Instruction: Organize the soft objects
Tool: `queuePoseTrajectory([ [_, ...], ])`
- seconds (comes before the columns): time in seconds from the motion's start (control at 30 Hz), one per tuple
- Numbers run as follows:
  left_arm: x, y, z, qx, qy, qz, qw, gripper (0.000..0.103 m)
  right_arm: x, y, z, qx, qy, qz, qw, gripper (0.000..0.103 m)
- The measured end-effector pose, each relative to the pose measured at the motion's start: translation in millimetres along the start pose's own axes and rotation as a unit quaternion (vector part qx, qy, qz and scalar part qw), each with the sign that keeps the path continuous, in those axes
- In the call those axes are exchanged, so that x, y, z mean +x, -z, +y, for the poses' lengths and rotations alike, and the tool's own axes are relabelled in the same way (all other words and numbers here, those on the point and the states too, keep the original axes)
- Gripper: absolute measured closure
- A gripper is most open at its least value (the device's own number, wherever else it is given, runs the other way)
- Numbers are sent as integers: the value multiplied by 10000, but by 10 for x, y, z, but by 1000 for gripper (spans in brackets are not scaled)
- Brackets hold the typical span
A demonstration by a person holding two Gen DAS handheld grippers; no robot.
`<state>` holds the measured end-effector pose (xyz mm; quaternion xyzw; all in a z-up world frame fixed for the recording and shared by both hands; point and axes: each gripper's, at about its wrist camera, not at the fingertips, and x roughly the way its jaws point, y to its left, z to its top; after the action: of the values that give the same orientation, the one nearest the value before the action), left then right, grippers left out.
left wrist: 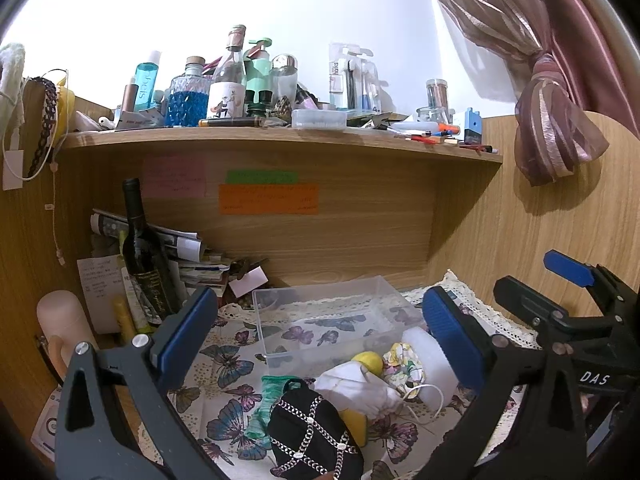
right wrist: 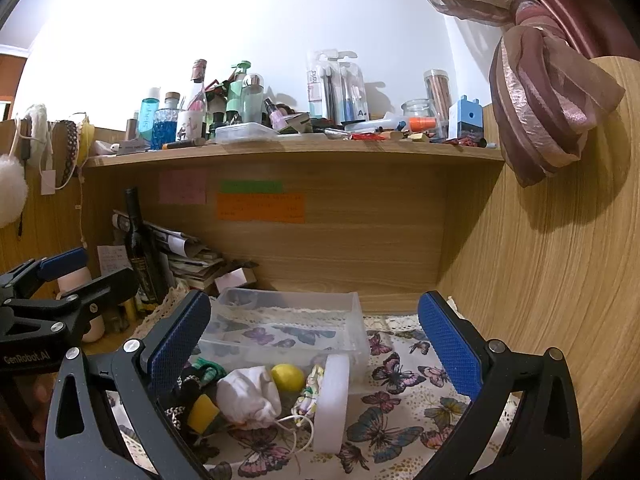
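both grippers hang over a counter [right wrist: 404, 376] covered with a butterfly-print cloth [left wrist: 224, 364], and both stand wide apart with nothing between their blue pads. the left gripper [left wrist: 320, 332] faces the pile of soft things from the left; the right gripper [right wrist: 316, 344] faces it from the right, and each shows at the edge of the other's view.

the soft objects lie in a loose heap on the cloth, just in front of a clear plastic box [left wrist: 332, 312] that sits toward the back of the counter. nearest the left gripper is a black pouch with a white chain pattern [left wrist: 312, 436], with a green knitted piece [left wrist: 268, 404] touching its left side. behind the pouch is a bunched white cloth [right wrist: 248, 396], and a yellow sponge [right wrist: 204, 408] pokes out beside it. a yellow ball [right wrist: 287, 377] rests close against the front wall of the box, between the white cloth and a floral fabric mask [left wrist: 402, 366] whose white ear loop trails onto the cloth. a white foam block [right wrist: 334, 400] stands on edge at the right of the heap, touching the box's front corner.

only the cloth's pattern shows through the box. a dark wine bottle [left wrist: 144, 252] stands at the back left, and a shelf [left wrist: 280, 138] above is crowded with bottles and pens.
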<state>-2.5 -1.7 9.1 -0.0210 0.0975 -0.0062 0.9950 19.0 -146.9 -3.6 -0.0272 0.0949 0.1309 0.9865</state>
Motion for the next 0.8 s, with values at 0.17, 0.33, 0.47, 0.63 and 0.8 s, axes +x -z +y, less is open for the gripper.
queuePoseTrajectory([
  [0.17, -2, -9, -5, 9, 11, -5, 10000, 0, -4, -15, 10, 12, 9, -20, 10000, 0],
  [0.33, -3, -10, -16, 28, 30, -24, 10000, 0, -7, -17, 14, 8, 14, -24, 10000, 0],
  [0.47, -3, 0, -24, 38, 31, -33, 10000, 0, -14, -15, 18, 1, -6, -30, 10000, 0],
  [0.63, 0, -5, -22, 36, 8, -53, 10000, 0, -17, -19, 32, -12, 6, -33, 10000, 0],
  [0.8, -1, -6, -23, 36, 19, -66, 10000, 0, -17, -14, 37, -18, -11, -36, 10000, 0],
])
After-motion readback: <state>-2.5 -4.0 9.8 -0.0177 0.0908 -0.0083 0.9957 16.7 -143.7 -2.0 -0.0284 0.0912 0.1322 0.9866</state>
